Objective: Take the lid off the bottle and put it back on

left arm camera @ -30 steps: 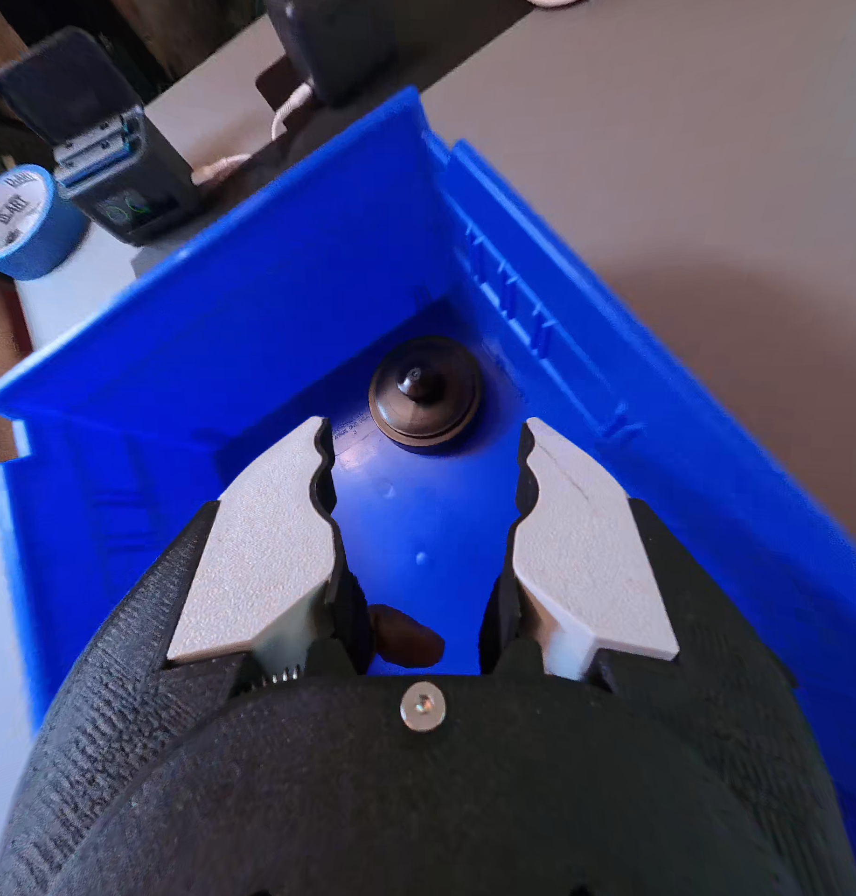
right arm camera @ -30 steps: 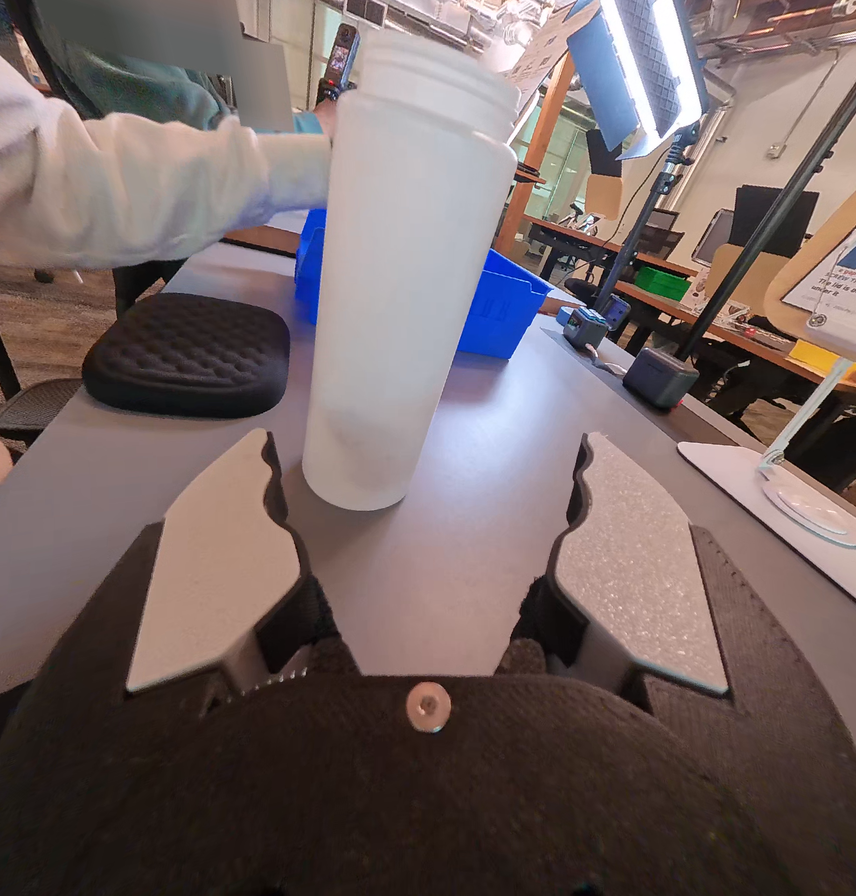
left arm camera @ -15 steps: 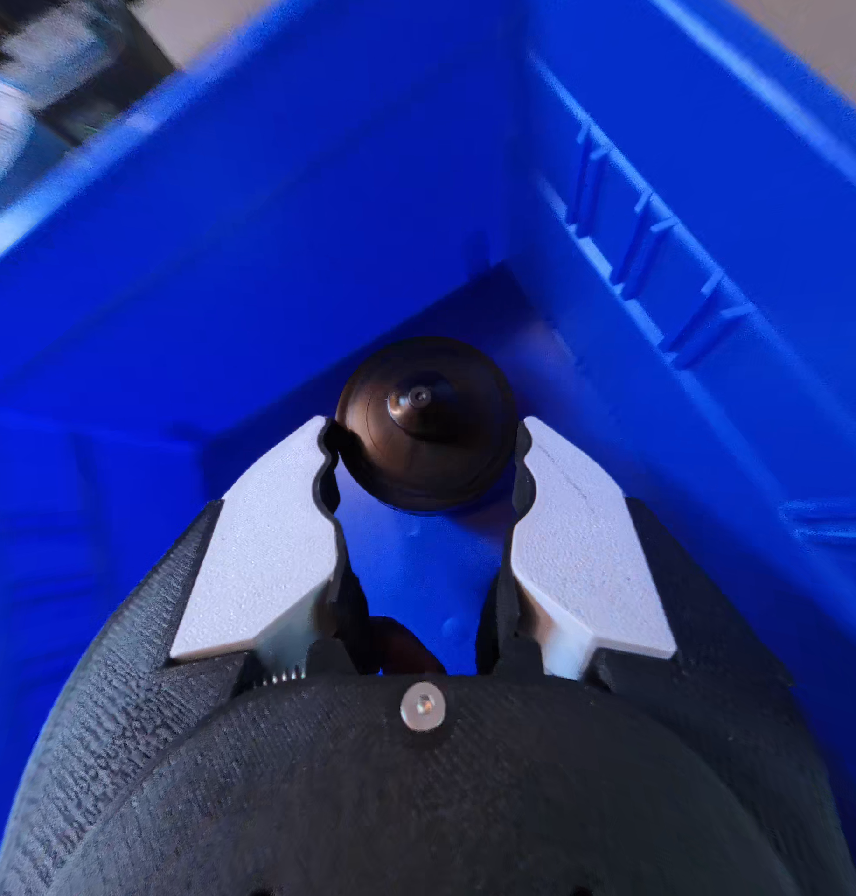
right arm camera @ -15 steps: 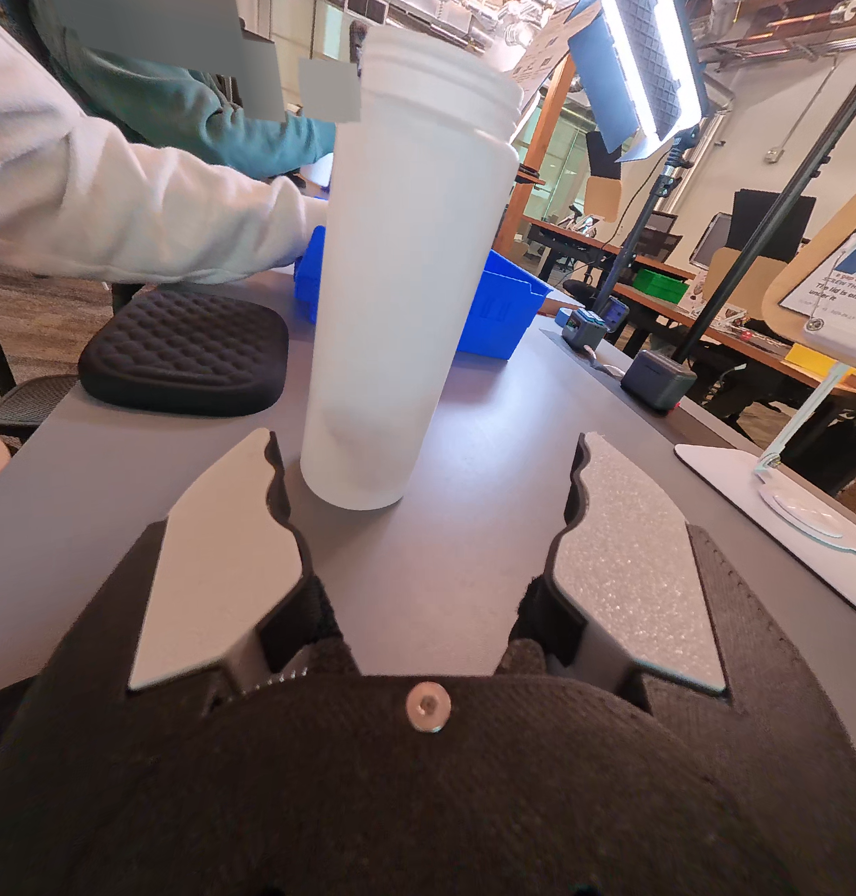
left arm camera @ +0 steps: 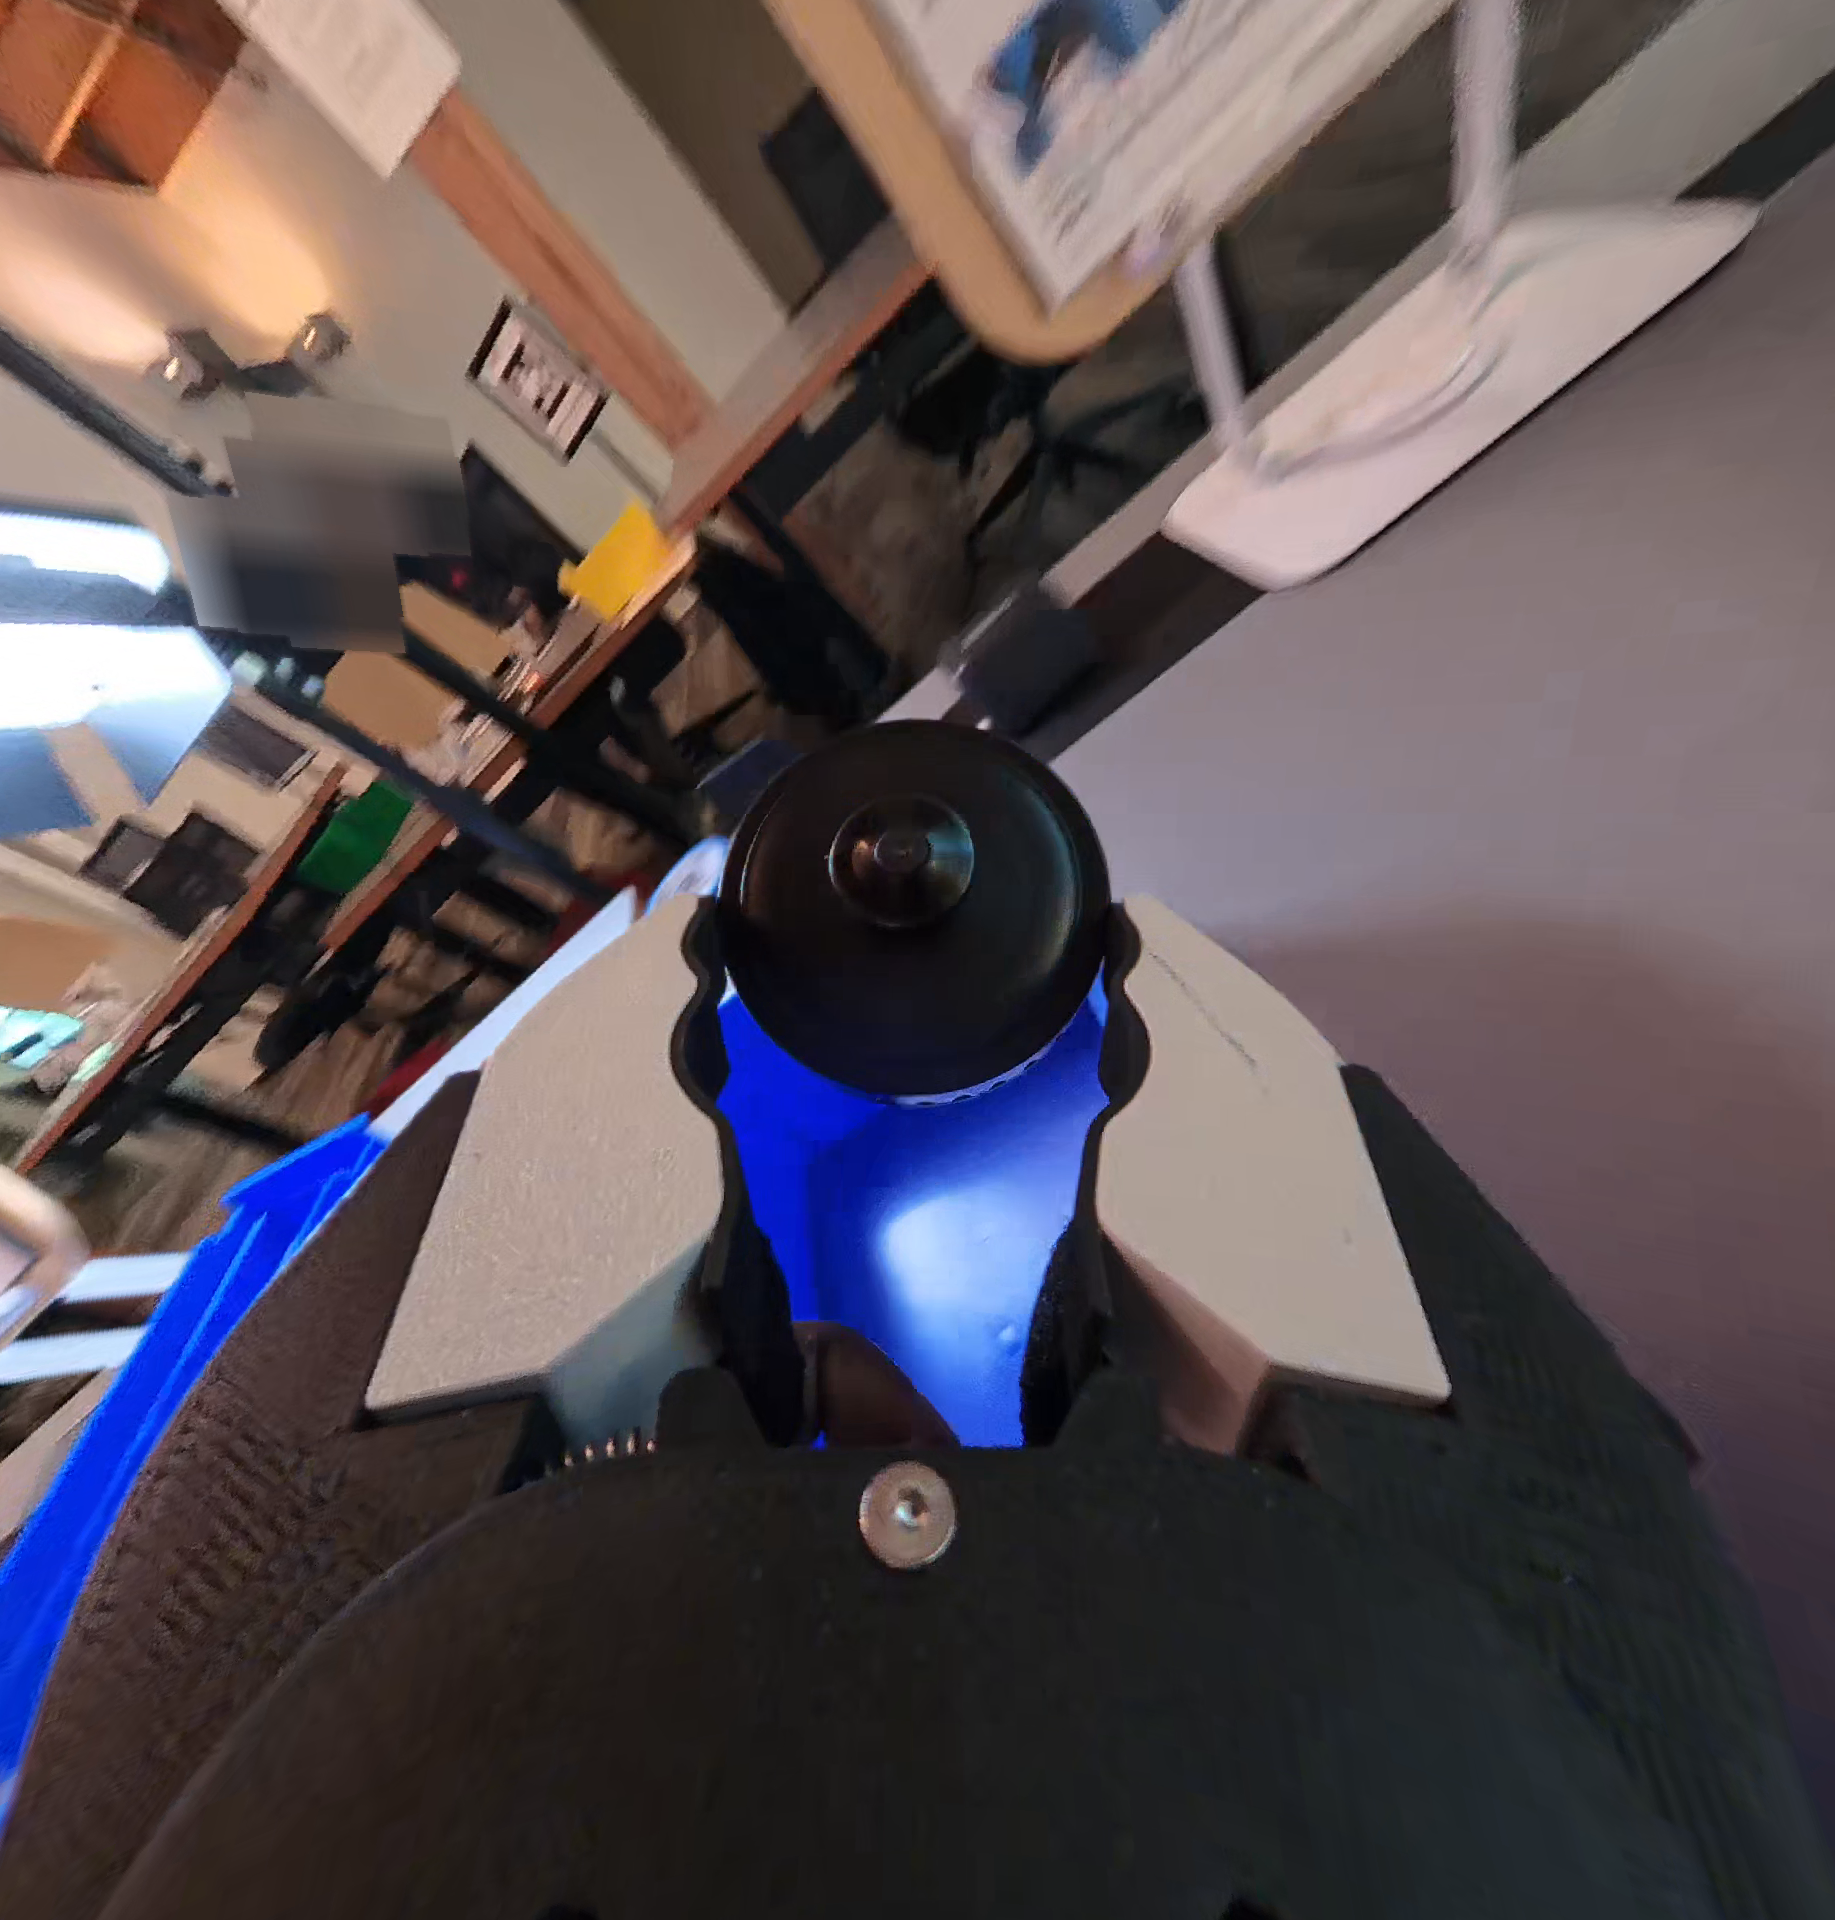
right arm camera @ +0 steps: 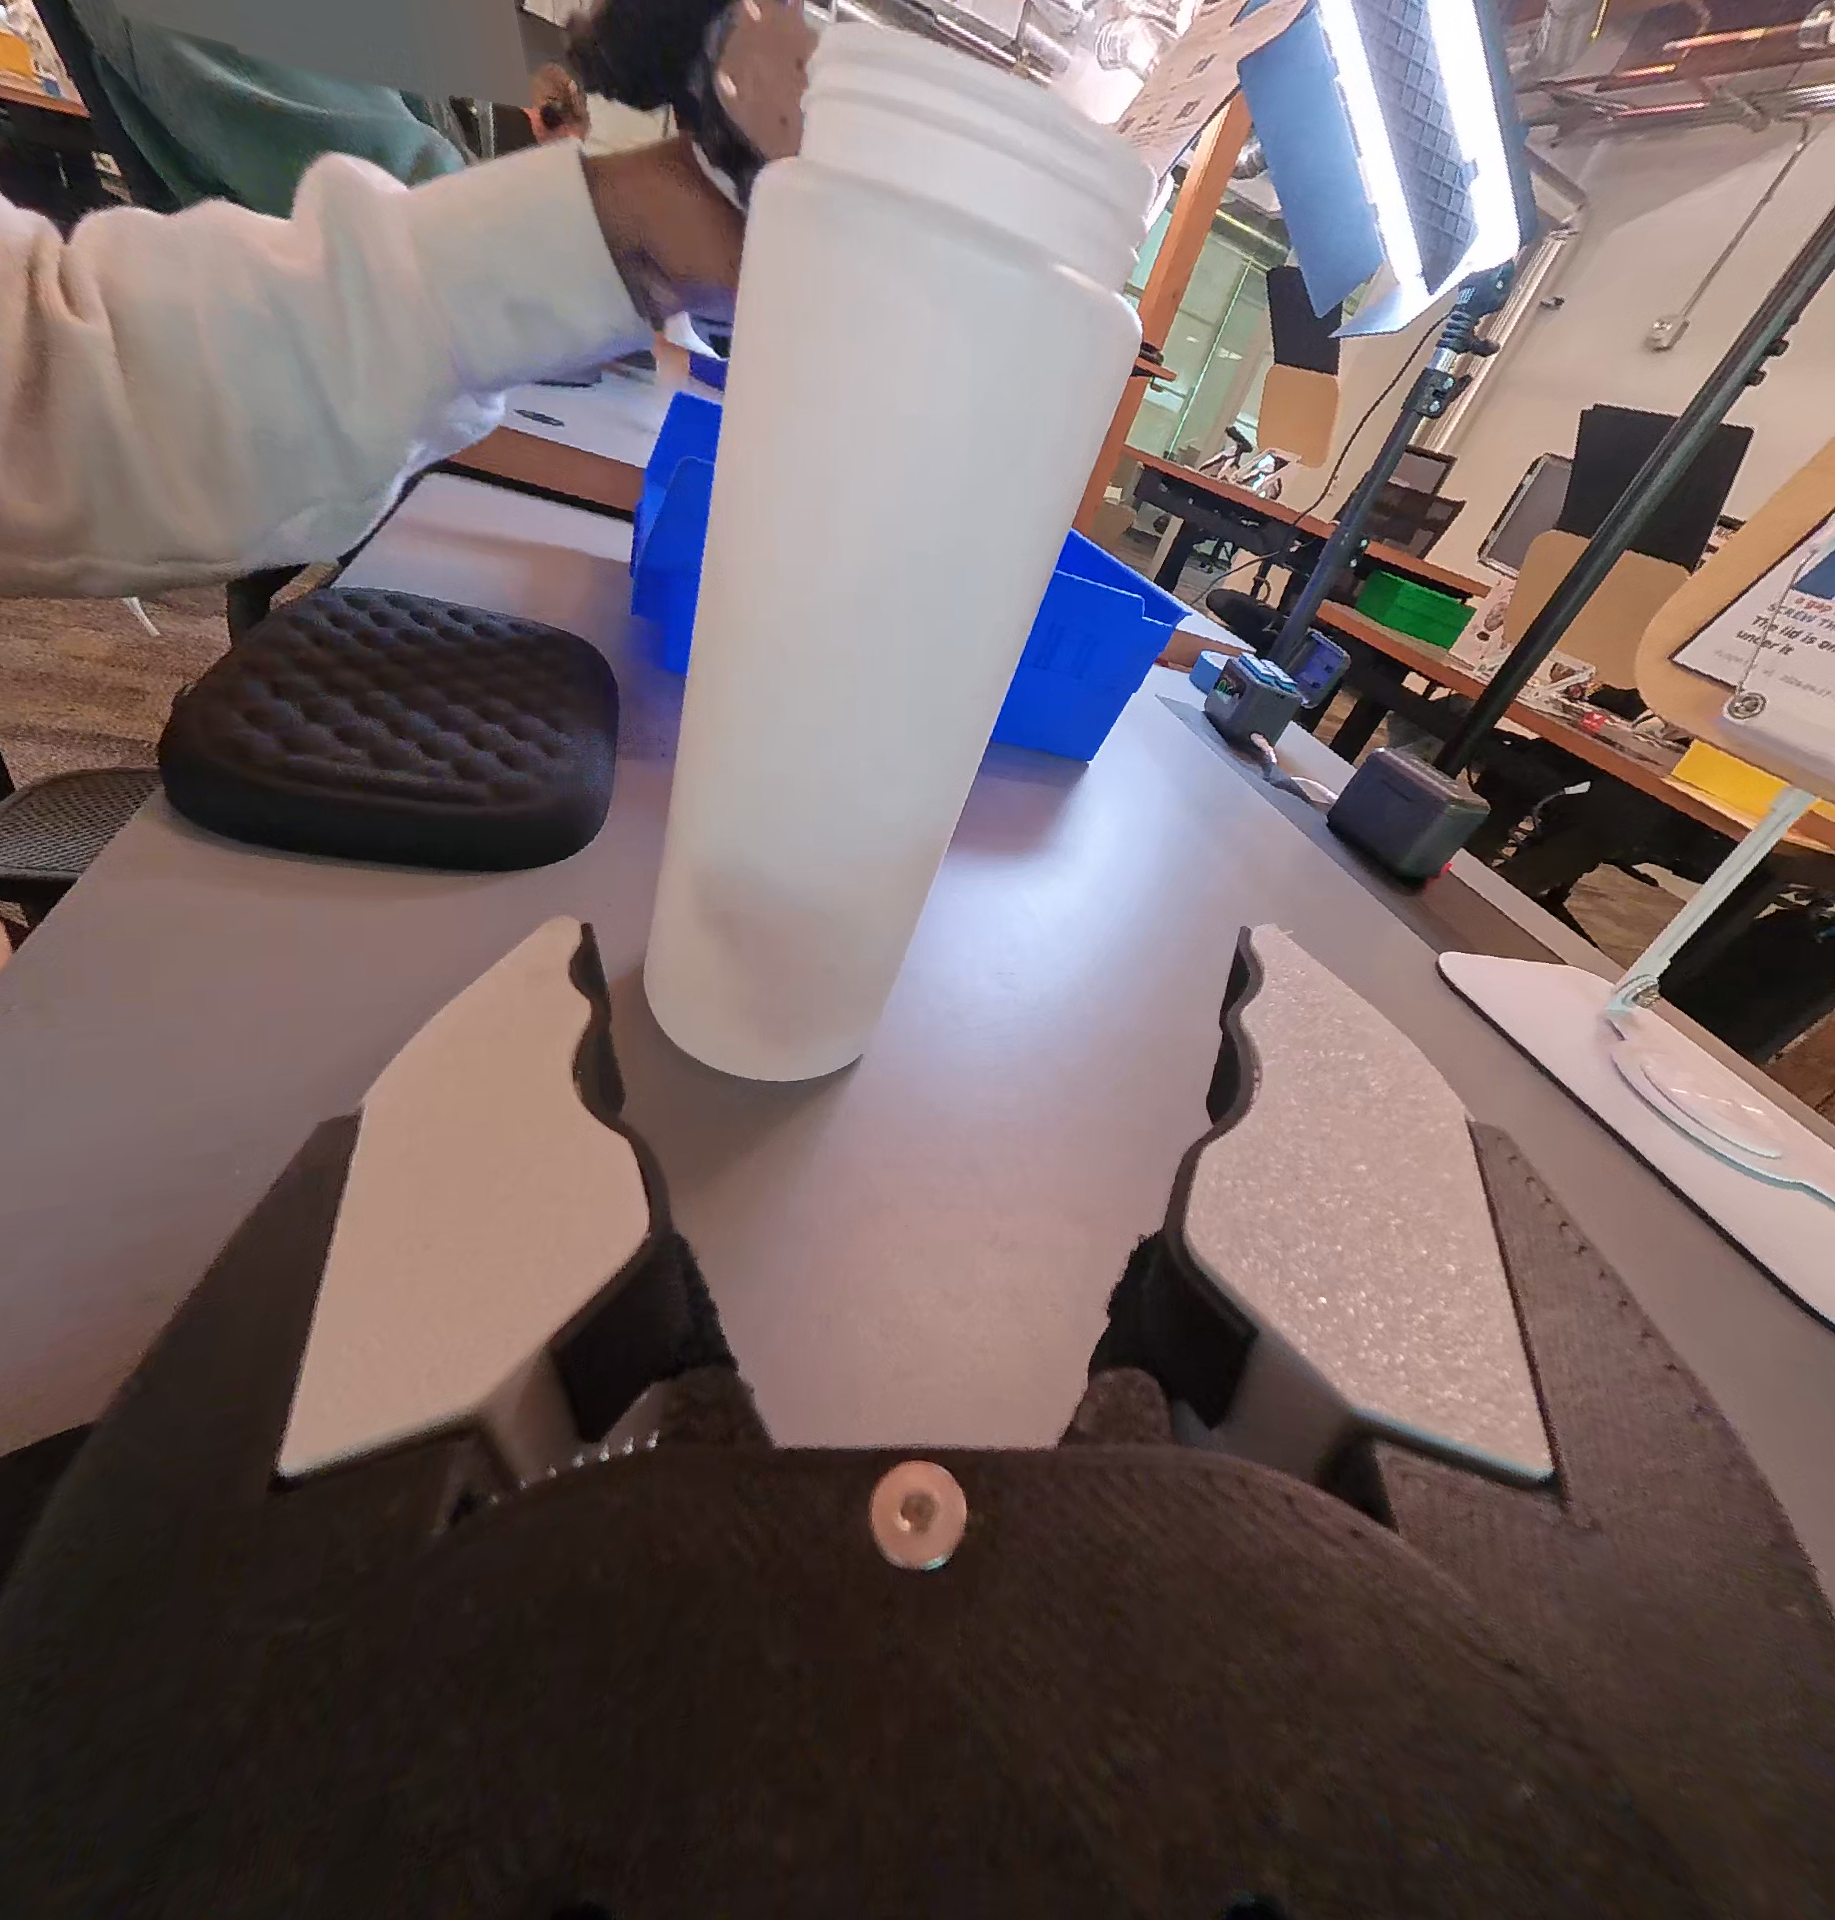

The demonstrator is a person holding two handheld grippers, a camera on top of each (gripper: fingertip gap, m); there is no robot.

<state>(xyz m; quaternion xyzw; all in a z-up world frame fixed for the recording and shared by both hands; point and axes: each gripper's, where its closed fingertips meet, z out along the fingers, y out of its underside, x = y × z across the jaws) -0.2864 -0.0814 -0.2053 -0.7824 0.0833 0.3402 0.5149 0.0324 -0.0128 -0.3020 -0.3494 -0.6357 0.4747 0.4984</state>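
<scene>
While the bottle stands uncapped, the following values apply.

Lid: round black plastic screw lid with a raised centre knob (left arm camera: 911, 904), clamped by its rim between the fingertips of the left gripper (left arm camera: 908, 940), lifted clear above the blue plastic bin (left arm camera: 934, 1226).
Lid handling: judged light and rigid; the smooth rim may slip, so the hold belongs across the widest part of the rim, as it is now.
Lid axis: the knob face points back toward the left wrist camera; the short axis runs roughly along the fingers.
Bottle: tall frosted white plastic bottle with a threaded open neck (right arm camera: 892, 540), upright on the grey bench (right arm camera: 1048, 1143), toward its left edge, in front of the bin.
Bottle handling: judged light and likely empty, so easily tipped; grip the body at mid-height.
Bottle axis: long axis vertical, mouth up.
Right gripper (right arm camera: 913, 1049): jaws wide apart, holding nothing, just short of the bottle base.
</scene>
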